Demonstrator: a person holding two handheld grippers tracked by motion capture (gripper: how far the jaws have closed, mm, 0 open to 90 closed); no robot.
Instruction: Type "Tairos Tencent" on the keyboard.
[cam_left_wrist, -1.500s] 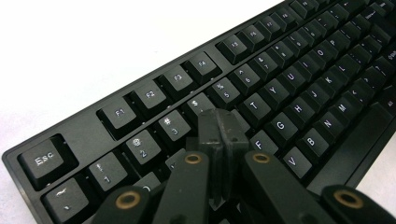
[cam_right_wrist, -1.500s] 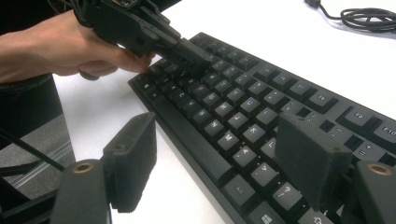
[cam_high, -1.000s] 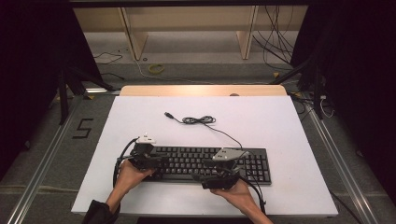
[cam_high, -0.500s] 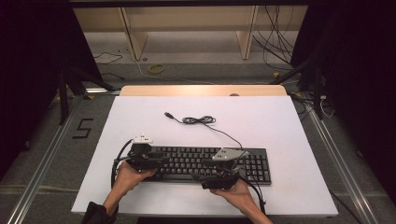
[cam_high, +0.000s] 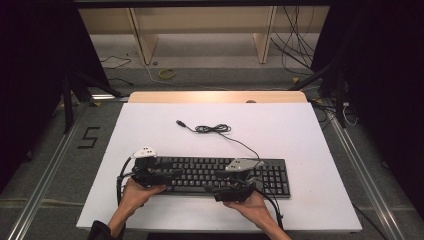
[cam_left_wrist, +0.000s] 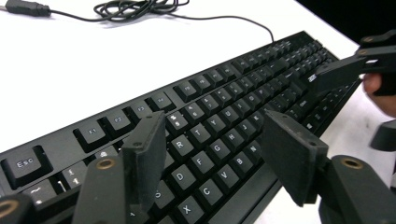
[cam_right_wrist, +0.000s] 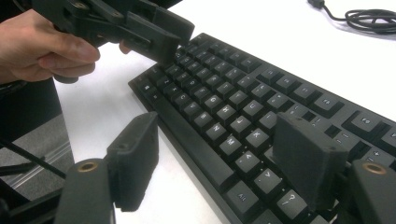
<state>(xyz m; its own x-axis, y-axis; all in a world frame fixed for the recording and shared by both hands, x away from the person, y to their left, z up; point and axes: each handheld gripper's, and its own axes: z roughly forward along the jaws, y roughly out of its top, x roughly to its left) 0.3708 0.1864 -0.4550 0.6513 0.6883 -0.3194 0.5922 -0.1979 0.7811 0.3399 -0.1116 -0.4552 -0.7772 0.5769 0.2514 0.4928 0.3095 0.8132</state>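
Observation:
A black keyboard (cam_high: 220, 174) lies near the front edge of the white table (cam_high: 280, 130). Its cable (cam_high: 215, 129) runs back to a loose coil and a USB plug (cam_high: 179, 122). My left gripper (cam_high: 172, 175) hovers open over the keyboard's left end, its jaws either side of the letter keys (cam_left_wrist: 219, 126). My right gripper (cam_high: 212, 189) is open at the keyboard's front edge near the middle. One of its jaws is over the bare table and the other over the keys (cam_right_wrist: 217, 128). The two grippers point toward each other; neither holds anything.
A wooden strip (cam_high: 215, 96) borders the table's far edge. Beyond it are shelf legs and loose cables on the floor (cam_high: 167, 74). A "5" is marked on the floor (cam_high: 89, 137) to the left. Bare white table lies behind and to the right of the keyboard.
My left gripper has shifted a little to the left along the keyboard. The right gripper and the keyboard have stayed in place.

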